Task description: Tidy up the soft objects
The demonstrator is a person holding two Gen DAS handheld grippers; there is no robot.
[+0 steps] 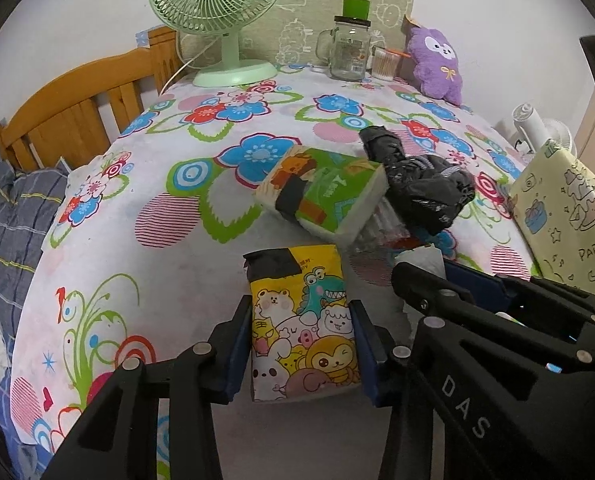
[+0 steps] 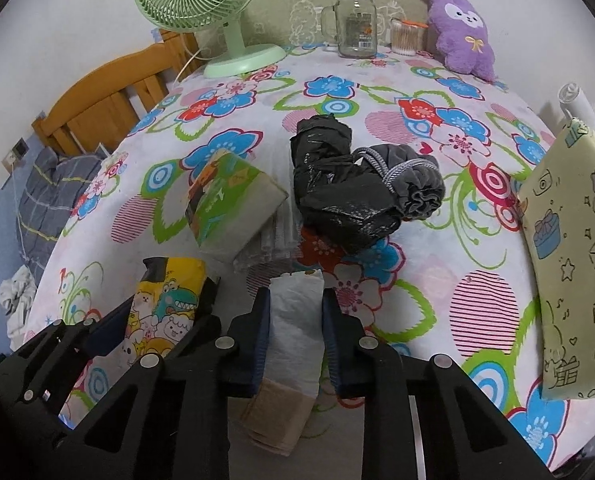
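My left gripper (image 1: 302,320) is shut on a yellow cartoon tissue pack (image 1: 301,320), held over the floral table near its front edge. My right gripper (image 2: 295,320) is shut on a folded white cloth with a beige end (image 2: 293,332); it also shows in the left wrist view (image 1: 421,264). The yellow pack shows at the left in the right wrist view (image 2: 165,304). A green tissue pack (image 1: 325,196) (image 2: 229,204) lies mid-table on a striped folded cloth (image 2: 273,240). A crumpled black bag with a grey drawstring pouch (image 2: 361,188) (image 1: 421,184) lies beside it.
A green desk fan (image 1: 217,12), a glass mug jar (image 1: 347,52), a cup of cotton swabs (image 1: 385,64) and a purple plush (image 1: 437,64) stand along the back. A pale yellow gift bag (image 2: 577,260) stands at the right edge. A wooden bed frame (image 1: 77,108) is at left.
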